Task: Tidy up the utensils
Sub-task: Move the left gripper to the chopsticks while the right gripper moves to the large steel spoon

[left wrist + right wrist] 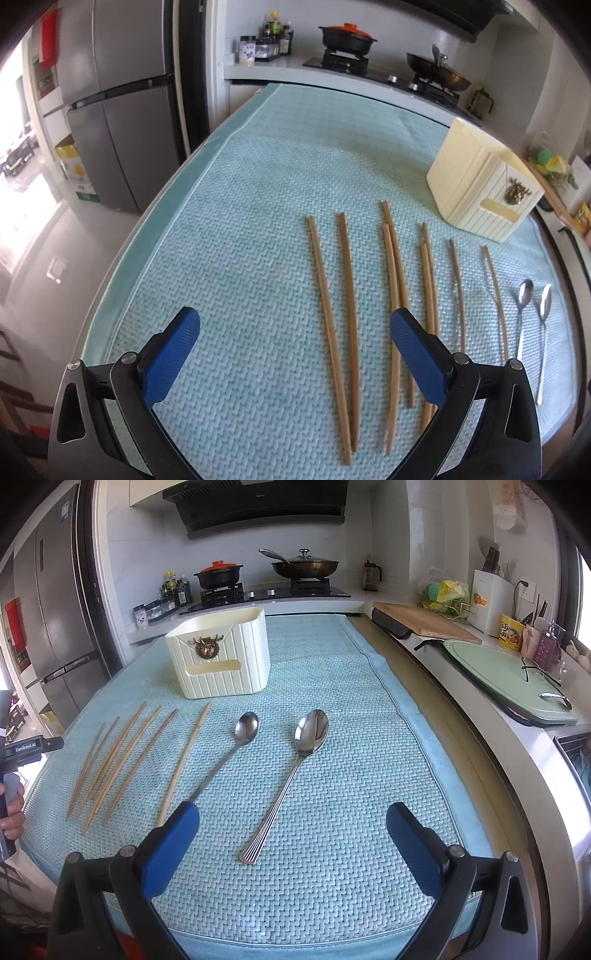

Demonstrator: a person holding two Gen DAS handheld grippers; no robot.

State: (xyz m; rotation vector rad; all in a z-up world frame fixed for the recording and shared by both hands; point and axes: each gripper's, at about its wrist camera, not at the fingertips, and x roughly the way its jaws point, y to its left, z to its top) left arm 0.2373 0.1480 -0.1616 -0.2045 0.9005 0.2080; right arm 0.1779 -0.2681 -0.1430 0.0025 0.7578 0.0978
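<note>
Several wooden chopsticks (pixel 347 325) lie side by side on a light blue woven mat (pixel 240 229), with two metal spoons (pixel 524 306) to their right. A cream ribbed utensil holder (pixel 476 184) stands at the mat's far right. My left gripper (pixel 295 347) hovers open above the chopsticks' near ends, nothing between its blue pads. In the right wrist view the larger spoon (pixel 295 760) lies ahead between my open right gripper's (pixel 291 834) fingers, the smaller spoon (pixel 236 746) left of it, the chopsticks (pixel 122 760) further left, the holder (pixel 221 657) behind.
A stove with a black pot (pixel 218 574) and a wok (pixel 303 566) runs along the back counter. A fridge (pixel 110 122) stands at the left. On the right counter lie a wooden board (pixel 424 624) and a green tray (pixel 509 679). A hand (pixel 11 808) holds the other gripper at the left edge.
</note>
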